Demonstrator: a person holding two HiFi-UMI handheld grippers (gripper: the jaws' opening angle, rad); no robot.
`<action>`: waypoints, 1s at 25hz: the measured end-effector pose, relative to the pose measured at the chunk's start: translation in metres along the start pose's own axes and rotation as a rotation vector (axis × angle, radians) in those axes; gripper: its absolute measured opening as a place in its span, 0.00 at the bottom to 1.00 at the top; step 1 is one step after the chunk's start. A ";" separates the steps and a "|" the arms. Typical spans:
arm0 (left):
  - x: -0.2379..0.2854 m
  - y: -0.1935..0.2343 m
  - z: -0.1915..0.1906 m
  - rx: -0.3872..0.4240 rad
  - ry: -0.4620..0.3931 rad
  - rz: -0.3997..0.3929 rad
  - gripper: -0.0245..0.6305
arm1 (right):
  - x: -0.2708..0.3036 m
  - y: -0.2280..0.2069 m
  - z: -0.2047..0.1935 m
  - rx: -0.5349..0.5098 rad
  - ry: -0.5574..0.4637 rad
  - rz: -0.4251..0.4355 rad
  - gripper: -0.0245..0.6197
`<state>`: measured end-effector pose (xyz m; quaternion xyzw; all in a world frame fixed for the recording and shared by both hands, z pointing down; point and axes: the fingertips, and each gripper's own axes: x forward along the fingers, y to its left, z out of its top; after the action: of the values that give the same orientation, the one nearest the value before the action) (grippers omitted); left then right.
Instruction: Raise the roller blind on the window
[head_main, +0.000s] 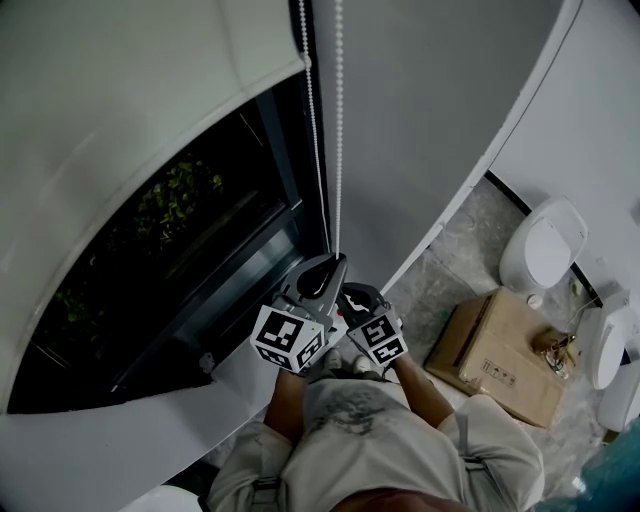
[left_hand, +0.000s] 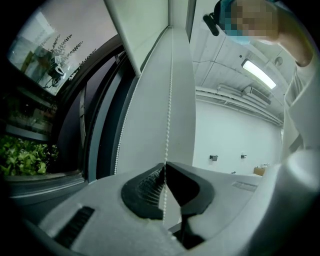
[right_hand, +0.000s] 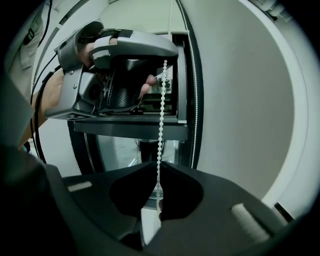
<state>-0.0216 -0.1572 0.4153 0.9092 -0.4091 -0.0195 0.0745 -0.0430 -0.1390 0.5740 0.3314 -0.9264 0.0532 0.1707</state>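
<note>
Both grippers pinch one strand of the white bead chain (head_main: 338, 150) that hangs beside the window (head_main: 190, 260). The left gripper (left_hand: 164, 167) has its jaws closed on the chain, and the right gripper (right_hand: 158, 169) is closed on it just below. The roller blind (head_main: 120, 100) hangs partway down, with dark glass showing beneath its lower edge.

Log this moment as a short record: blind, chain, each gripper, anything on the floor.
blind: roller blind covers the upper window; lower glass bare
chain: bead chain hangs at the window's right edge
left gripper: jaws shut on the bead chain
right gripper: jaws shut on the same strand, just below the left
floor: cardboard box
</note>
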 end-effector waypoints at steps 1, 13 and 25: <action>0.000 0.000 -0.003 -0.005 0.004 0.000 0.07 | 0.001 0.000 -0.003 0.002 0.005 0.002 0.07; -0.004 0.001 -0.046 -0.022 0.093 0.017 0.07 | 0.006 0.005 -0.045 0.016 0.097 0.013 0.07; -0.008 0.007 -0.051 -0.025 0.094 0.039 0.07 | 0.000 0.016 -0.047 0.048 0.066 0.034 0.08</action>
<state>-0.0271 -0.1494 0.4662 0.9000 -0.4225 0.0194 0.1050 -0.0397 -0.1166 0.6183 0.3178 -0.9242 0.0894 0.1920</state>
